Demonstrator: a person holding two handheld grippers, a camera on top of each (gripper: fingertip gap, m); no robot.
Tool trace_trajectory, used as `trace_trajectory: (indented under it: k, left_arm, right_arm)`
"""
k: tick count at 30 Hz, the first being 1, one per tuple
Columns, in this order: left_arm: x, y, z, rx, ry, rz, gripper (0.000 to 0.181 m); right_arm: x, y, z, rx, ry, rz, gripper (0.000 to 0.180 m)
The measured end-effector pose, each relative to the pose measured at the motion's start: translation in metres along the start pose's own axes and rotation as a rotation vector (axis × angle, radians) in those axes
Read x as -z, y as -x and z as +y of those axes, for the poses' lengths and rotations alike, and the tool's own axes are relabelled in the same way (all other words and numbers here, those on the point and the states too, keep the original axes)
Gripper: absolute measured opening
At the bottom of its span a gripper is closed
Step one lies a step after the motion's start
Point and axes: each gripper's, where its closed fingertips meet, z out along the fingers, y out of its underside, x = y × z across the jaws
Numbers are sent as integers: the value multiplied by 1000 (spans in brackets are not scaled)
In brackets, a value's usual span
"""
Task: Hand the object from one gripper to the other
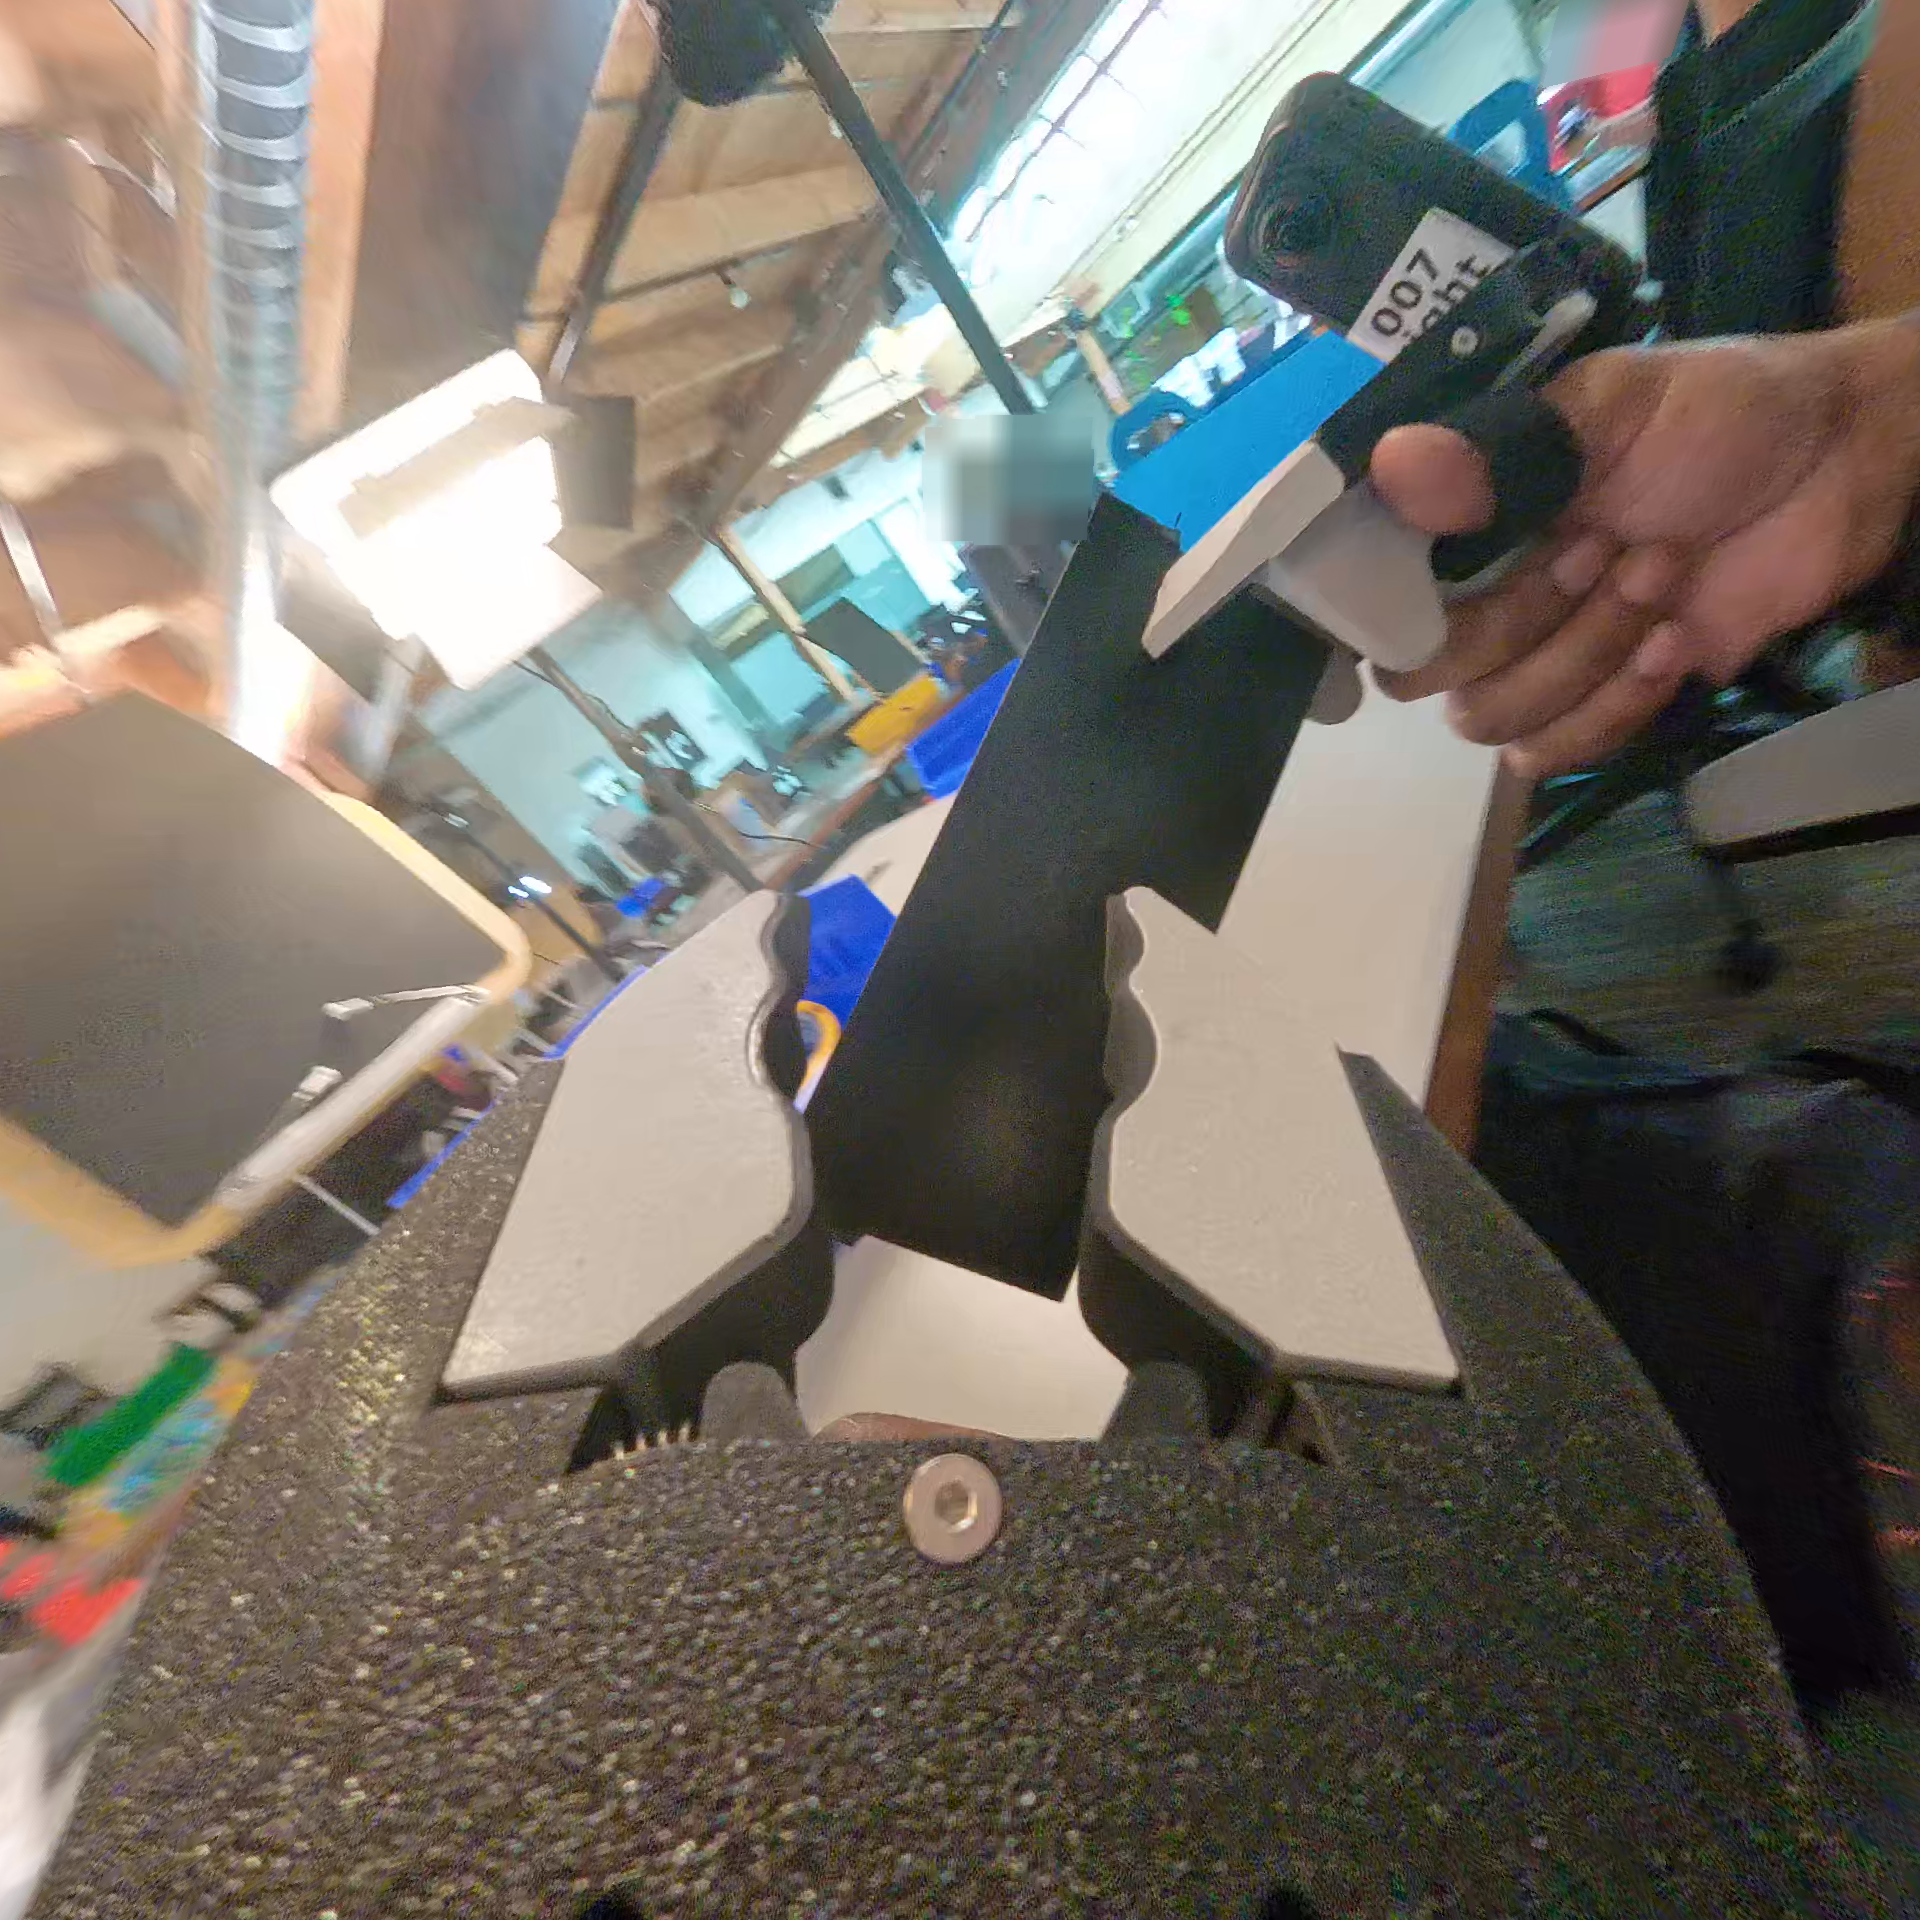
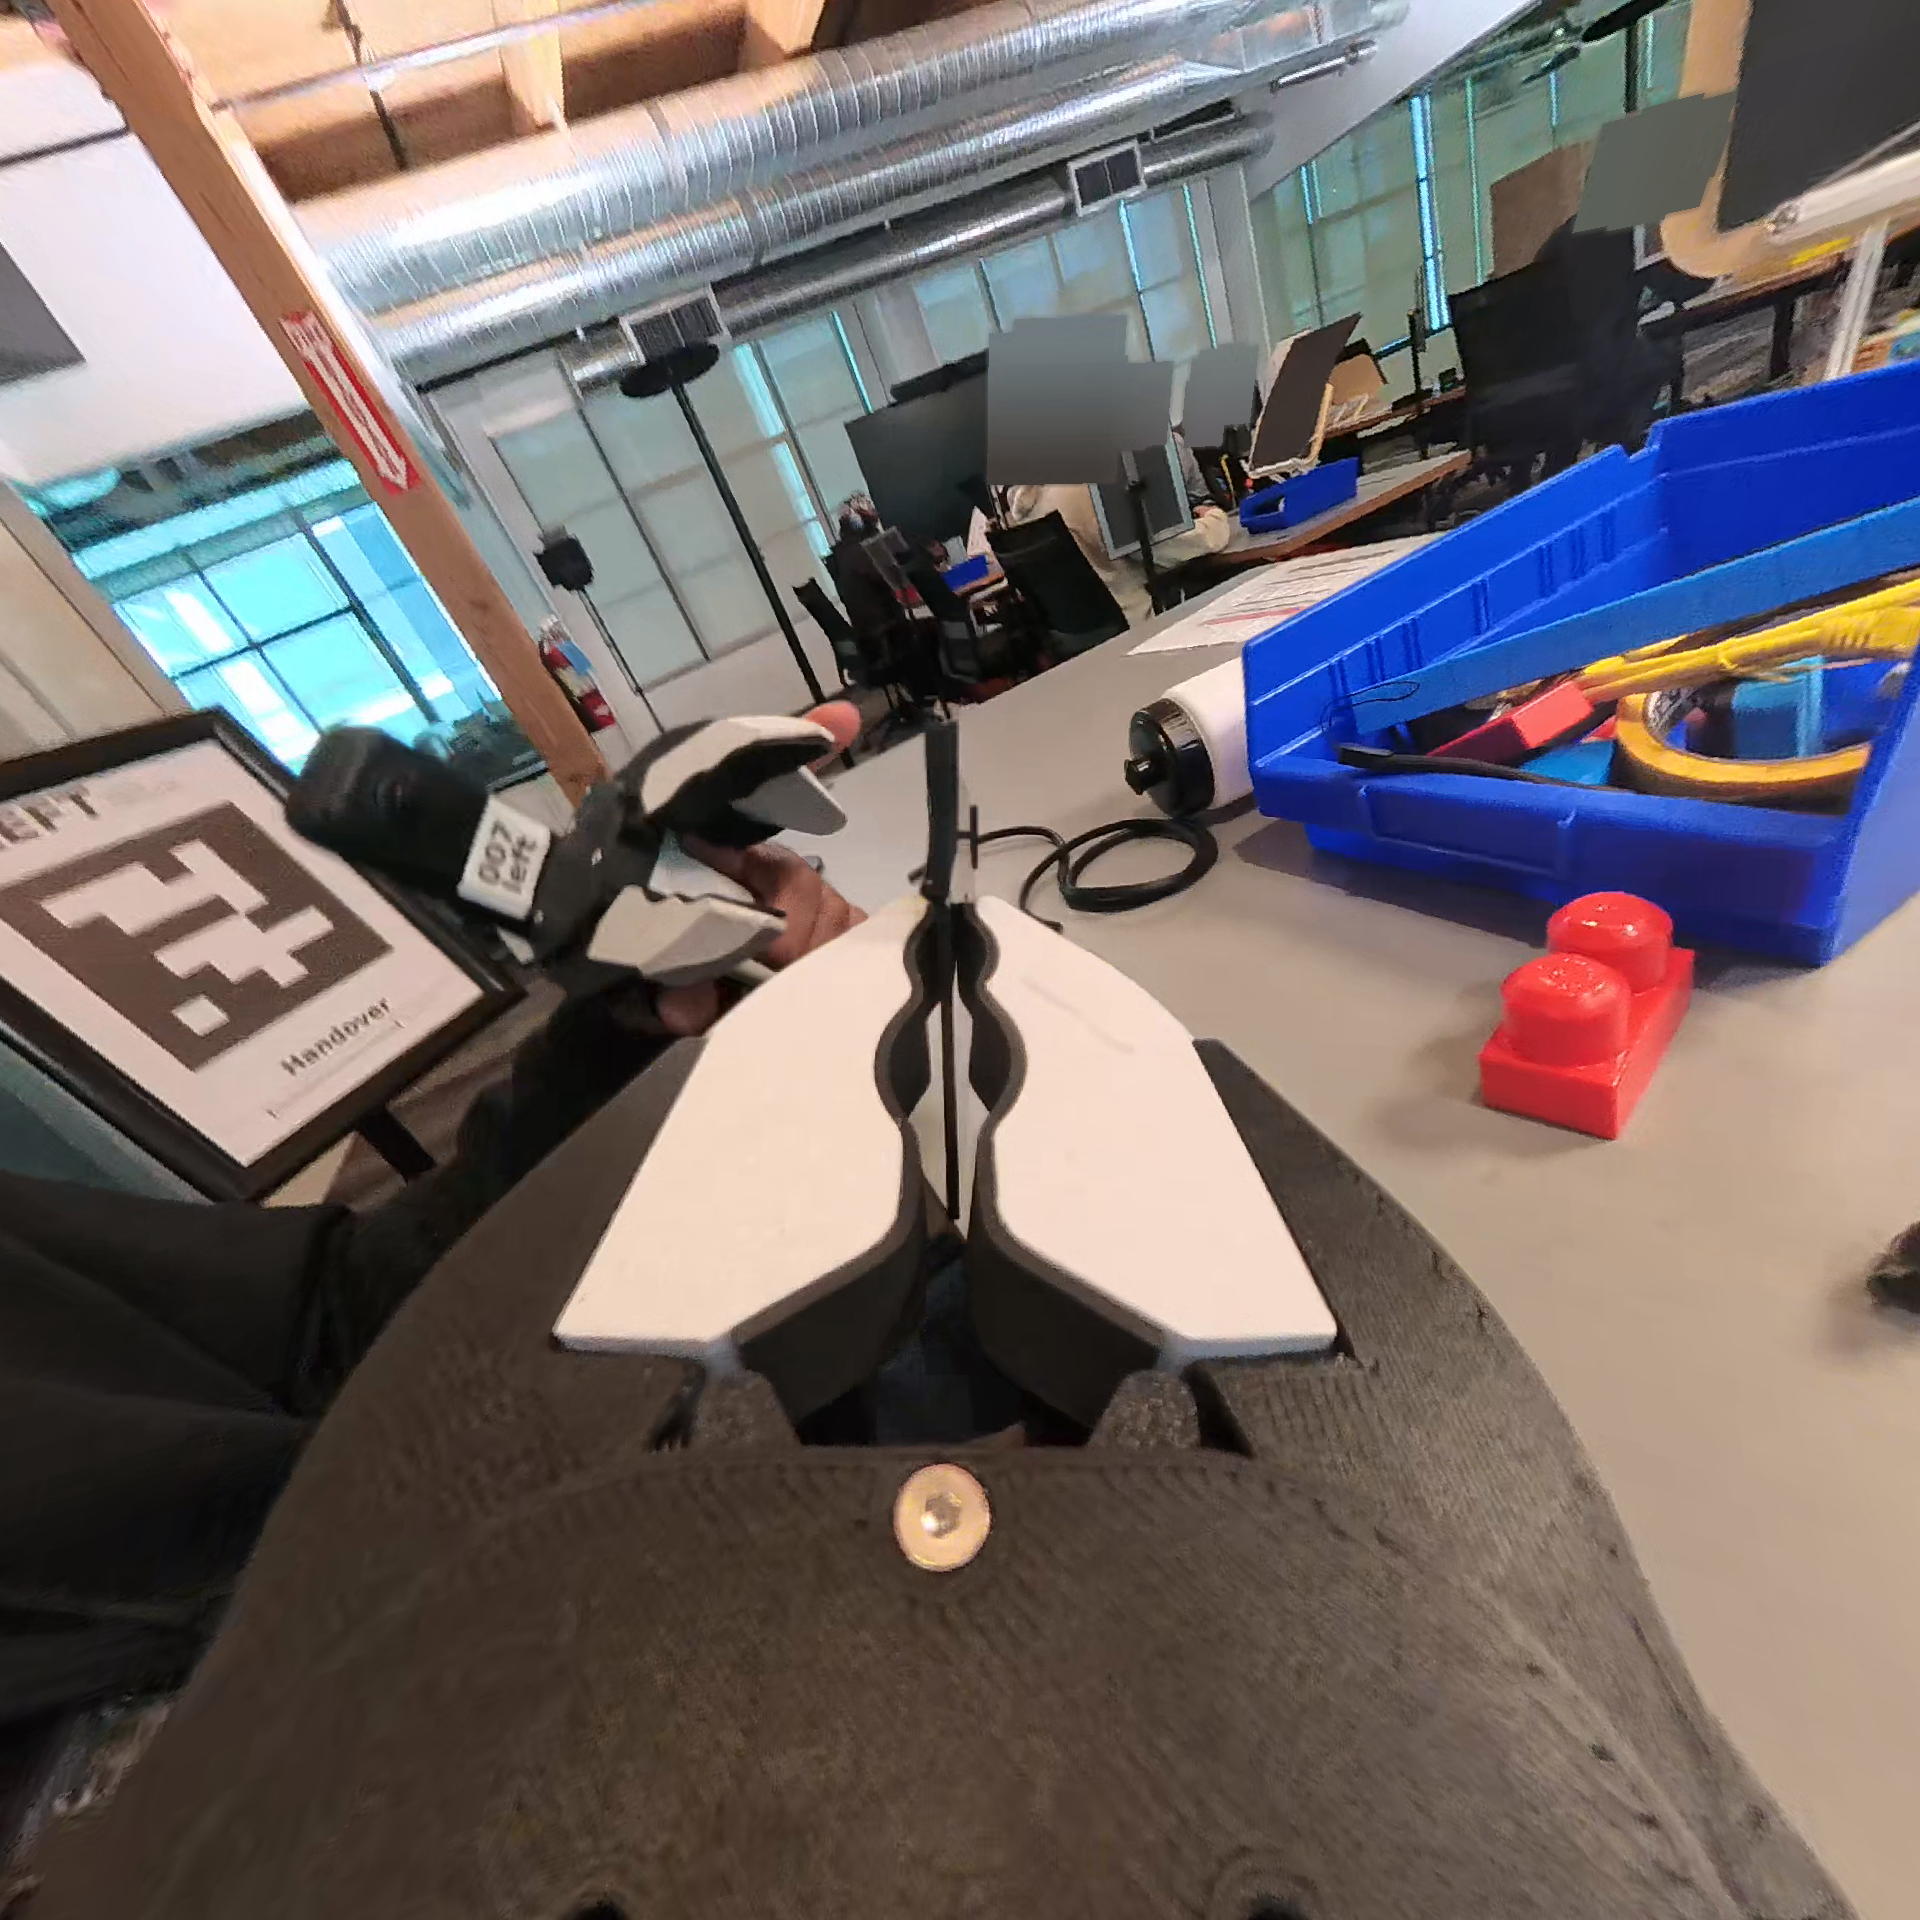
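A thin flat black plate (image 2: 942, 790) stands upright, edge-on to the right wrist view. My right gripper (image 2: 951, 909) is shut on its lower part. In the left wrist view the plate (image 1: 1101, 748) shows its broad face and runs from the right gripper (image 1: 1247, 623), held by a hand at upper right, down between my own fingers. My left gripper (image 1: 951, 914) is open, with the plate's lower end in the gap. I cannot tell whether the fingers touch it. In the right wrist view the left gripper (image 2: 800, 862) is open just left of the plate.
On the grey table (image 2: 1351, 1351) stand a blue bin (image 2: 1558, 810) of tools and tape, a red two-stud brick (image 2: 1584, 1023), a white bottle with a black cap (image 2: 1195, 748) and a coiled black cable (image 2: 1132, 862). A framed marker sign (image 2: 187, 935) stands at the left. My hands' fingertips stand some 10 centimeters from each other. The right tips stand about 15 centimeters off the red two-stud brick (image 2: 1584, 1023).
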Motion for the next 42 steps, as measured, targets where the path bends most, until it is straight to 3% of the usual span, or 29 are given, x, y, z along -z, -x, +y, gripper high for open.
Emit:
trace_trajectory:
  k: [6,12,14,18,21,24,31,37,42]
  left_arm:
    - [3,-11,7,44,137,102,54]
    - [-6,-61,15,0,273,326,43]
    - [-9,-69,22,-26,304,353,23]
    - [-17,-62,21,-45,272,300,15]
    - [-20,-55,12,-32,223,251,15]
    - [-23,-35,-3,24,133,144,2]
    - [-24,-7,-27,524,-110,97,2]
    - [-30,25,-6,1145,-243,-34,2]
    - [-30,32,14,1500,-322,-113,1]
  right_arm:
    - [1,25,10,244,115,-77,1]
    - [1,64,29,458,168,-230,1]
    - [-2,53,24,440,138,-159,3]
    - [-1,15,-2,328,8,56,28]
    - [9,7,-23,232,-123,76,37]
    - [18,2,-39,165,-237,82,40]
    - [14,3,-33,349,-274,132,39]
    - [1,-1,-12,909,-203,383,46]
    - [-17,17,21,1428,-117,440,52]
